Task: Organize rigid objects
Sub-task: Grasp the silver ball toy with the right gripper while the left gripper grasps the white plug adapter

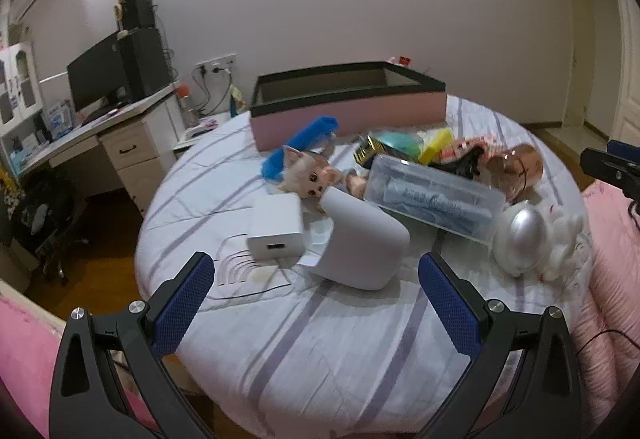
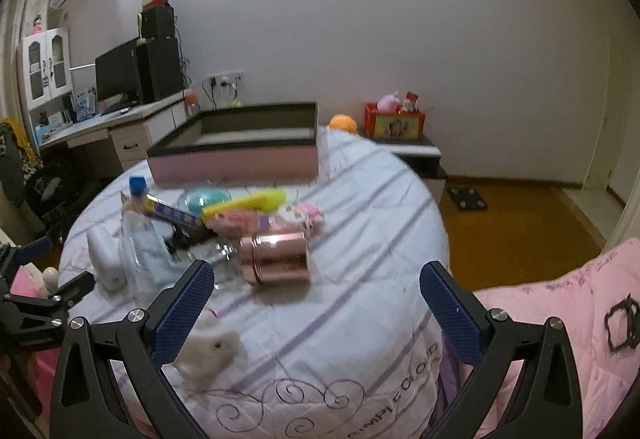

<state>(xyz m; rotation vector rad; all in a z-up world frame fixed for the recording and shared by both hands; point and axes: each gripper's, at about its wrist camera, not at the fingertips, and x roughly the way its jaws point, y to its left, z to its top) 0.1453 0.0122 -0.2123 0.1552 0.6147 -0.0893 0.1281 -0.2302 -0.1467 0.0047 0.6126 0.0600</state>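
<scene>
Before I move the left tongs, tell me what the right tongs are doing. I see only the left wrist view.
Observer: The right tongs hang open above the bedspread, holding nothing.
Operator: Report on the coppery thing beyond the clear case.
Observer: It is a rose-gold canister lying on its side, just ahead of the right tongs.
Operator: Check inside the pink box.
Observer: The part of its floor that shows from the right wrist is bare.
</scene>
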